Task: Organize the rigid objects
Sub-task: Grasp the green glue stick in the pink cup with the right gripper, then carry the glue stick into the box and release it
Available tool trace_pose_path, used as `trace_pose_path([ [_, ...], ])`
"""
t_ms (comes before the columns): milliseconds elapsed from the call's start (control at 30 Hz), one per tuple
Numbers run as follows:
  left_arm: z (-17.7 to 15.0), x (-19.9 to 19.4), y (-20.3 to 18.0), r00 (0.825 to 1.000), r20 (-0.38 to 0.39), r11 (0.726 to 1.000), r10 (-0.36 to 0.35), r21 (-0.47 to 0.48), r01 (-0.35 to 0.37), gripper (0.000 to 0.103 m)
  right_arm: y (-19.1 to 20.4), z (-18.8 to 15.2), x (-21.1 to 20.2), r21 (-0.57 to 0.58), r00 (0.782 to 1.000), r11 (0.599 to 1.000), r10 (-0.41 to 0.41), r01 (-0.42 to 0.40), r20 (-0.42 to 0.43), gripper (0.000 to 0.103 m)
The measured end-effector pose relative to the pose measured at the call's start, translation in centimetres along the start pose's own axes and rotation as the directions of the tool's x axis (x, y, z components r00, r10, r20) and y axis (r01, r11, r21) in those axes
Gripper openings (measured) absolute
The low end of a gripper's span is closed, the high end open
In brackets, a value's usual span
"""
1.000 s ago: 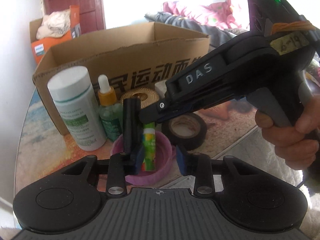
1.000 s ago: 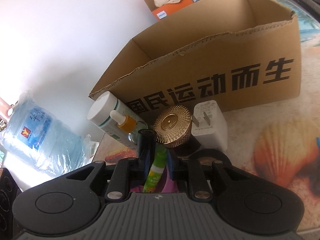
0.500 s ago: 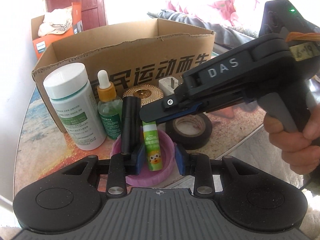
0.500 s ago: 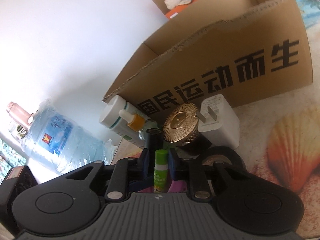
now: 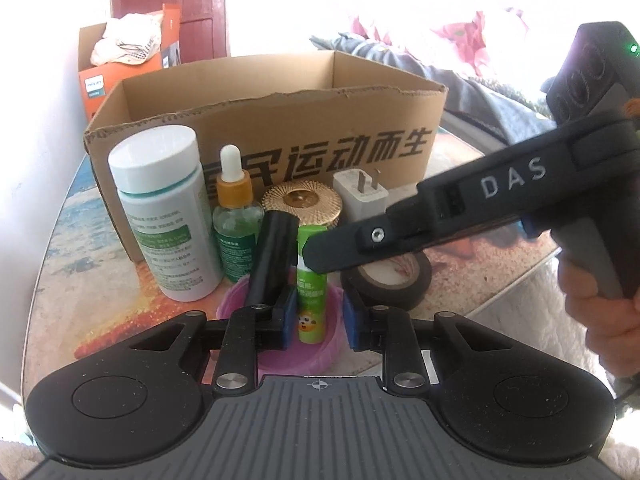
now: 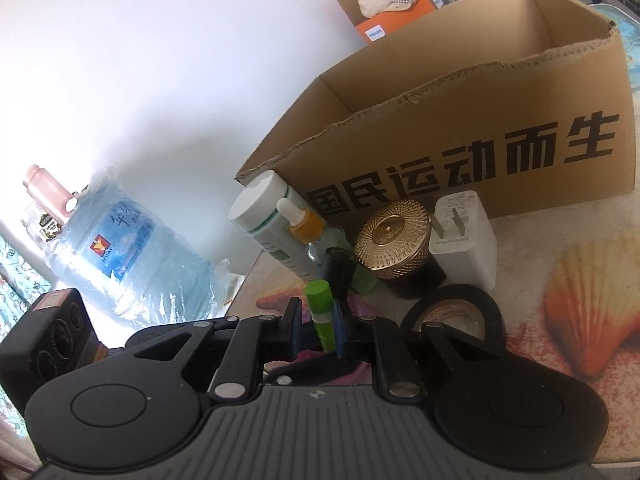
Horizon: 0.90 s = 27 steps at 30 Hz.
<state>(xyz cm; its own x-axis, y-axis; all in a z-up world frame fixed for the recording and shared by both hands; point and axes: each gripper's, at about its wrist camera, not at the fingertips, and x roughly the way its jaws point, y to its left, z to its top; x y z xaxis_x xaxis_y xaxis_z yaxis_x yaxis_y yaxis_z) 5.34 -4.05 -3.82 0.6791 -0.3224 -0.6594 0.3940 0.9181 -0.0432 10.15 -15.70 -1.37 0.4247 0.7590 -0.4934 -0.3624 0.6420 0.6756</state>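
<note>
Between right tongs, upright green glue stick.

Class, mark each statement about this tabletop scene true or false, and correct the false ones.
1. The right tongs grip the green glue stick. True.
2. The glue stick lies flat on the table. False: it stands upright over the pink lid.
3. The cardboard box is packed to the brim. False: the visible part of its inside shows nothing, and the items stand in front of it.
4. The dropper bottle stands between the white pill bottle and the gold lid. True.
5. The left tongs are clamped on the black tape roll. False: they are open on either side of the glue stick; the tape lies apart.
</note>
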Motion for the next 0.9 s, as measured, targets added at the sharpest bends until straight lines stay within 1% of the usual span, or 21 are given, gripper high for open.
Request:
trace_pose_path([
  [100,-0.1,0.0,0.0,1.0,0.009,1.0,-0.002,0.004,0.002,0.022,-0.1,0.0,0.5,0.009,1.0,1.0,-0.025,0.025,-0.007,0.021],
  [167,-0.3,-0.1,-0.1,1.0,0.02,1.0,-0.004,0.01,0.004,0.019,-0.4,-0.1,0.9,0.022,0.999,0.999,-0.031,0.031,-0.013,0.021],
  [233,-0.3,-0.1,-0.2,1.0,0.024,1.0,-0.004,0.013,0.004,0.019,-0.6,-0.3,1.3,0.037,0.999,0.999,-0.034,0.034,-0.012,0.021],
  [333,-0.4,-0.3,-0.2,0.999,0.033,1.0,-0.001,0.014,0.0,0.018,-0.6,-0.4,1.1,0.05,1.0,0.998,-0.026,0.027,-0.004,0.02],
  [400,-0.4,-0.6,-0.2,0.999,0.041,1.0,-0.008,0.013,0.008,0.018,-0.1,-0.5,0.8,0.038,0.999,0.998,-0.041,0.041,0.004,0.019],
  [500,-0.1,-1.7,-0.4,0.997,0.071,1.0,-0.015,0.018,0.014,0.017,1.7,-0.4,0.0,-0.012,0.997,0.998,-0.068,0.069,0.027,0.019],
  [667,1.4,-4.7,-0.3,0.986,0.166,1.0,-0.015,0.026,0.011,0.015,5.9,1.0,-1.9,-0.137,0.991,0.985,-0.093,0.105,0.094,0.019],
  [800,4.0,-6.8,0.7,0.967,0.256,0.999,-0.006,0.035,-0.003,0.015,8.9,3.7,-3.0,-0.225,0.986,0.969,-0.064,0.098,0.155,0.019],
  [900,6.7,-7.6,2.0,0.957,0.291,0.999,0.004,0.033,-0.014,0.015,10.7,6.7,-2.9,-0.275,0.984,0.957,-0.041,0.089,0.175,0.019],
])
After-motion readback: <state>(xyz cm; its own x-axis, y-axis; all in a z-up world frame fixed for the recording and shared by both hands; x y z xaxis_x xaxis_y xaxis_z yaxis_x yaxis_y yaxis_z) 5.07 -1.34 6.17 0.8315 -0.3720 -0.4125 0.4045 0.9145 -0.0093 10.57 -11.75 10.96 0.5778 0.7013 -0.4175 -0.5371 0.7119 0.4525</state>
